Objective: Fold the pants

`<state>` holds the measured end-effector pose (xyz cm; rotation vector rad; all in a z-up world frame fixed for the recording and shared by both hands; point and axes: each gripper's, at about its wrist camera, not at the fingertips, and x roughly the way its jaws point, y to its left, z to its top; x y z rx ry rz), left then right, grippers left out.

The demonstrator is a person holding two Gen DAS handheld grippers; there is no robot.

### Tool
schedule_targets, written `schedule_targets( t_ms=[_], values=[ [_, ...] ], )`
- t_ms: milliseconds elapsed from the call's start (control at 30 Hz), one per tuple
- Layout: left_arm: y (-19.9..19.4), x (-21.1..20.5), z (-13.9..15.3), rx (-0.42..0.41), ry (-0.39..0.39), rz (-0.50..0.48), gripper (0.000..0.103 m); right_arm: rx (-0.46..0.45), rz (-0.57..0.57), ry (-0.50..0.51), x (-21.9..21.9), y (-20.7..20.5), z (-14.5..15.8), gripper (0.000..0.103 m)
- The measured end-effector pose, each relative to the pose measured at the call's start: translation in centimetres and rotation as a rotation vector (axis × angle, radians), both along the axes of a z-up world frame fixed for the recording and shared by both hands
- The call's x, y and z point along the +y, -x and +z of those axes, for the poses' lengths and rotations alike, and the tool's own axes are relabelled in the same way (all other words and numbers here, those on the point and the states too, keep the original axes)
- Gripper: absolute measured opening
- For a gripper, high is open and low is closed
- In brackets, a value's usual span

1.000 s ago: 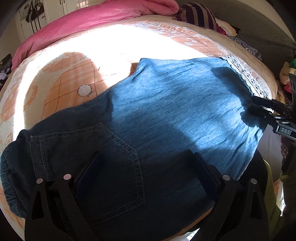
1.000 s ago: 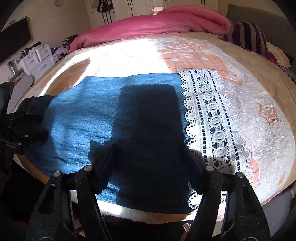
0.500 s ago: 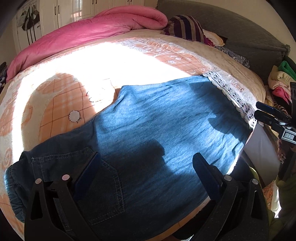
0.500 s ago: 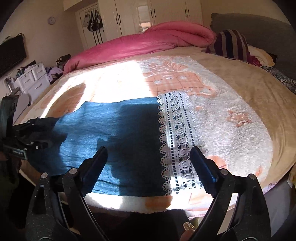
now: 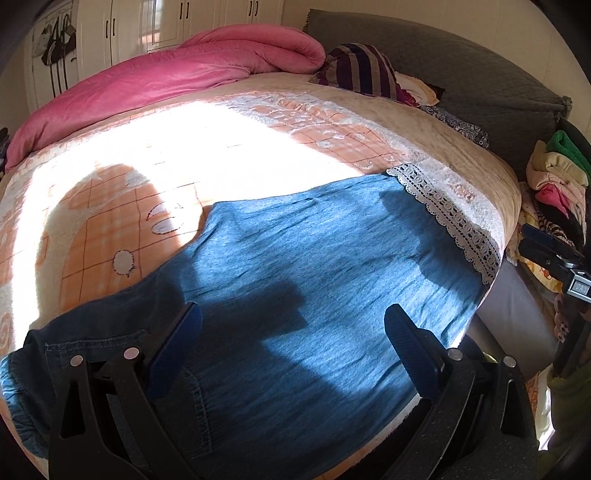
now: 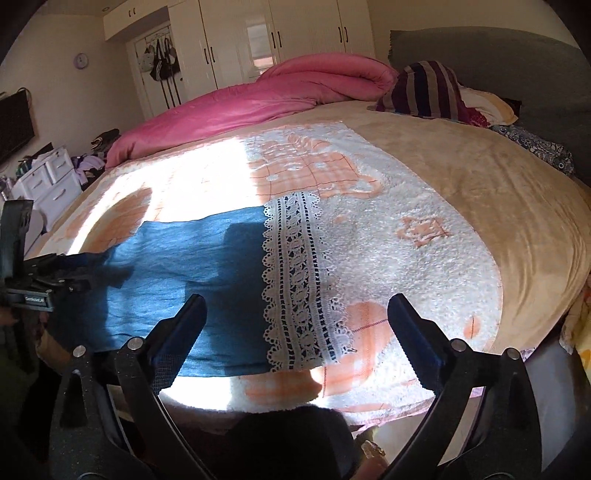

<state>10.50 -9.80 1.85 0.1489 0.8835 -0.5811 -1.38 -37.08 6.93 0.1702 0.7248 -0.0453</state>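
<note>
pants (image 5: 295, 280) lie lengthwise along the bed's near edge, lace hem below the right gripper (image 6: 295, 328), fingers opening, empty; left gripper (image 5: 291, 343) released over the pocket end.

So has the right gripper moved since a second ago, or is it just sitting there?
Yes. The right gripper has pulled back and up from the pants: the lace hem sits farther off, more wardrobe shows, and its jaws are opening with nothing between them.

One pair of pants (image 5: 314, 280), one pink quilt (image 5: 155, 85), one striped pillow (image 5: 358, 70), two grippers
</note>
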Motion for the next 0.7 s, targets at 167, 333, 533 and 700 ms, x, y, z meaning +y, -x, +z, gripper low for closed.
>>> schedule_targets(
  t_ms=[167,333,533,700],
  values=[
    [-0.1,-1.5,-0.2,-0.004,-0.022,-0.018,0.099,0.003,-0.015,-0.037,-1.2,0.3,-0.9,0.094],
    [-0.8,-3.9,0.0,0.000,-0.041,-0.056,0.099,0.023,-0.021,-0.088,-2.0,0.4,-2.1,0.094],
    [-3.6,-8.8,1.4,-0.026,-0.085,-0.135,0.099,0.036,-0.027,-0.152,-2.7,0.5,-3.1,0.094],
    [-7.3,-13.6,1.6,-0.021,-0.099,-0.211,0.099,0.048,-0.021,-0.197,-2.5,0.2,-3.8,0.094]
  ],
)
